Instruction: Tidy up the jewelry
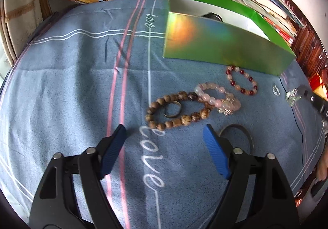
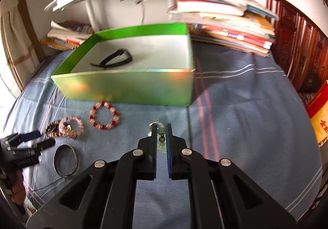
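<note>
Left gripper [image 1: 164, 132]: jaws spread, nothing between them, poised over blue striped cloth [image 1: 71, 95]. Right gripper [image 2: 161, 126]: clenched on small silvery sparkling trinket [image 2: 162, 138], lifted clear of cloth; kind of piece not discernible. Silver bangle [image 2: 65, 160]: flat on cloth, nearest the left gripper. Brown wooden bead bracelet [image 1: 178, 111]: flat, ringing a plain metal ring [image 1: 172, 110]. Pink bead bracelet [image 1: 217, 95]: overlapped the brown one's end, silver charm attached. Red-and-pale bead bracelet [image 1: 242, 81]: just before the box. Small clear crystal piece [image 1: 276, 90]: alone on cloth. Green box [image 2: 131, 87]: open, dark band-like item [image 2: 112, 59] inside. Stacked books [image 2: 225, 30]: behind.
</note>
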{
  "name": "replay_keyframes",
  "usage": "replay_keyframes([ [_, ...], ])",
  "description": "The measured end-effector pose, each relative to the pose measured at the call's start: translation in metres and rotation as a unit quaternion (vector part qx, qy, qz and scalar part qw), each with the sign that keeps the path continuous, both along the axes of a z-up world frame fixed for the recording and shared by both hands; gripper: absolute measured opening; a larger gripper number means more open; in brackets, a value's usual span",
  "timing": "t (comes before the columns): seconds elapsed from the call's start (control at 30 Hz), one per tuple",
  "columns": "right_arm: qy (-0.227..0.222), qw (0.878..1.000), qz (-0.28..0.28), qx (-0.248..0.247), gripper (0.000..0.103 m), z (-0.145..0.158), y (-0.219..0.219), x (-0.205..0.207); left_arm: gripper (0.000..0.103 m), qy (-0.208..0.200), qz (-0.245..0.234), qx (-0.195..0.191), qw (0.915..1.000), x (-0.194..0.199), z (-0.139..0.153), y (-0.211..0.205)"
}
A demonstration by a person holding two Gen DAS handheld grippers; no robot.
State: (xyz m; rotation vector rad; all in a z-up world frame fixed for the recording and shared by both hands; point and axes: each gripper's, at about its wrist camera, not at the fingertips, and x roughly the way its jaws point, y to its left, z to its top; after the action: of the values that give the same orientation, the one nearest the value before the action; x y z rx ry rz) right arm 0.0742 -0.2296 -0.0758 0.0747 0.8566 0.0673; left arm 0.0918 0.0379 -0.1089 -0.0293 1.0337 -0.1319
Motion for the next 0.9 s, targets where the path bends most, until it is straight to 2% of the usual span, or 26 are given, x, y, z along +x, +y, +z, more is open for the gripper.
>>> replay_keyframes([
  [0.03, 0.004, 1.0, 0.004, 0.0, 0.008, -0.003, 0.002, 0.0, 0.062, -0.001, 0.005, 0.005, 1.0, 0.001, 0.001, 0.002],
  [0.1, 0.013, 1.0, 0.01, 0.0, 0.008, -0.01, 0.007, 0.001, 0.054, -0.002, 0.009, 0.009, 0.9999, 0.003, 0.001, 0.003],
  [0.33, 0.027, 0.999, 0.016, -0.005, 0.008, -0.022, 0.014, 0.001, 0.053, -0.009, 0.014, -0.008, 0.9998, 0.009, 0.006, 0.008],
  [0.47, 0.031, 0.999, 0.018, -0.003, 0.008, -0.026, 0.015, 0.001, 0.052, -0.018, 0.01, -0.005, 0.9998, 0.01, 0.011, 0.005],
  [0.53, 0.033, 0.999, 0.018, -0.004, 0.008, -0.027, 0.016, 0.001, 0.039, -0.013, 0.01, 0.004, 0.9999, 0.011, 0.007, 0.003],
  [0.57, 0.034, 0.999, 0.018, -0.005, 0.009, -0.027, 0.017, 0.001, 0.038, -0.011, 0.01, 0.001, 0.9999, 0.012, 0.006, 0.003],
  [0.67, 0.029, 0.999, 0.015, -0.008, 0.009, -0.026, 0.017, 0.0, 0.027, -0.011, 0.011, 0.001, 0.9999, 0.015, 0.005, 0.004],
  [0.77, 0.027, 1.0, 0.01, -0.006, 0.009, -0.025, 0.013, -0.001, 0.026, -0.014, 0.009, 0.007, 0.9998, 0.017, 0.003, 0.001],
  [0.9, 0.03, 1.0, 0.004, -0.004, 0.015, -0.027, 0.009, 0.0, 0.026, -0.023, 0.003, 0.014, 0.9996, 0.015, 0.002, -0.001],
])
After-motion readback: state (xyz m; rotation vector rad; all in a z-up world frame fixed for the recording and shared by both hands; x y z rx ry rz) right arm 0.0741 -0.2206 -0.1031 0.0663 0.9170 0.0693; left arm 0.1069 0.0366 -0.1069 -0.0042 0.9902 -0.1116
